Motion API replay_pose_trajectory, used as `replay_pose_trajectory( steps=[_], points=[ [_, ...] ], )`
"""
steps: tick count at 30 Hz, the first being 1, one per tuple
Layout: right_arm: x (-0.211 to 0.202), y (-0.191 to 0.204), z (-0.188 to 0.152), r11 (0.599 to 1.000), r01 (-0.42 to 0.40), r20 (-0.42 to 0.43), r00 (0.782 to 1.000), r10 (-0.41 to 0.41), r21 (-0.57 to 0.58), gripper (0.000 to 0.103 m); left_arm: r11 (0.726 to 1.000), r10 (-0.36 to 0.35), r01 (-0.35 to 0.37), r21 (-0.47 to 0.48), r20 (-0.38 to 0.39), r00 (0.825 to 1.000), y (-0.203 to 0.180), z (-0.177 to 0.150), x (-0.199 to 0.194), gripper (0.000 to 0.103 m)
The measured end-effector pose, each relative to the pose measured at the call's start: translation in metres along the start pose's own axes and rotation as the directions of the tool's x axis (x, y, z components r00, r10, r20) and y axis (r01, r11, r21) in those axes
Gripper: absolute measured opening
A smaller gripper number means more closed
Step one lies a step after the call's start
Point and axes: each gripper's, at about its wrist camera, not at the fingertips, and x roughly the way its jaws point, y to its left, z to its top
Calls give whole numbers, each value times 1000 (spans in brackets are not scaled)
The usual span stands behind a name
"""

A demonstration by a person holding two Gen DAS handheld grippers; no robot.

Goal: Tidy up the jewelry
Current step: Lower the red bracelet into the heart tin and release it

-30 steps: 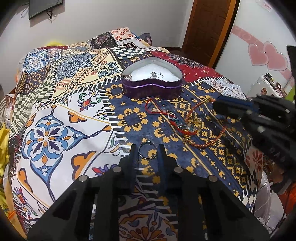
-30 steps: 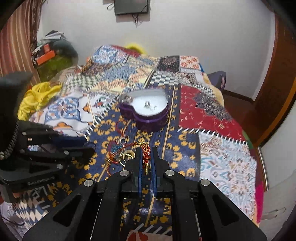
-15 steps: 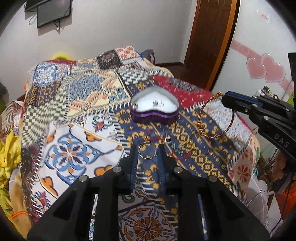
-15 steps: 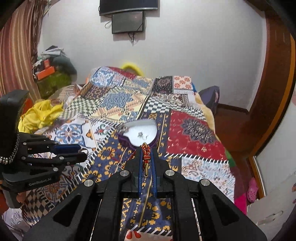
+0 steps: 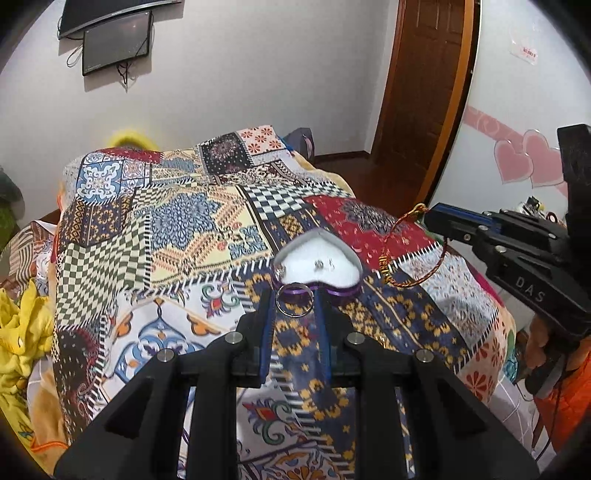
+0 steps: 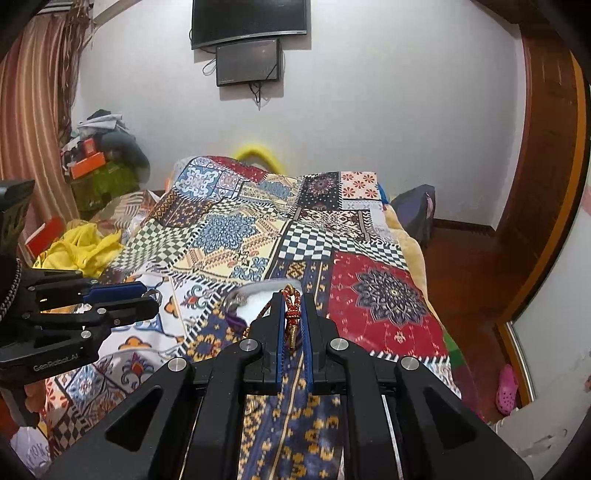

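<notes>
The left gripper [image 5: 294,303] is held level above the patchwork bedspread [image 5: 177,236], fingers pointing toward the far wall, its jaws part closed and pinching a silver ring [image 5: 294,300] by its two sides so the ring stands up between the tips. Just beyond the ring, near the middle of the bed, sits the purple heart-shaped box [image 5: 318,266], open, with small silver pieces lying on its white lining. To the right, the right gripper [image 5: 430,218] reaches in over the bed's right edge, raised above the box. Its jaws are nearly closed on the knotted end of a red and gold cord bracelet [image 5: 413,251], whose loop hangs free below the tips, off the cover. A television [image 6: 249,22] hangs on the far wall.
</notes>
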Motion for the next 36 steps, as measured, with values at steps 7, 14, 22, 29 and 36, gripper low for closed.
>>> replay_pose_trajectory(
  steps=[7, 14, 22, 29, 36],
  points=[
    [22, -2, 9, 1000, -24, -4, 1000, 24, 3, 7, 1000, 2, -2, -11, 8, 1000, 11, 13, 14, 20],
    [48, -2, 12, 999, -46, -34, 998, 47, 11, 7, 1000, 7, -7, -28, -3, 1000, 21, 21, 35, 20],
    [85, -10, 10, 994, -94, -108, 989, 99, 50, 7, 999, 1, -3, -37, -43, 999, 29, 26, 66, 20],
    [110, -14, 3, 994, -103, -201, 973, 110, 45, 8, 999, -26, 24, -26, -96, 995, 25, 27, 95, 20],
    [110, -18, -2, 992, -121, -244, 961, 129, 44, 8, 999, -44, 44, -2, -150, 988, 15, 27, 120, 20]
  ],
)
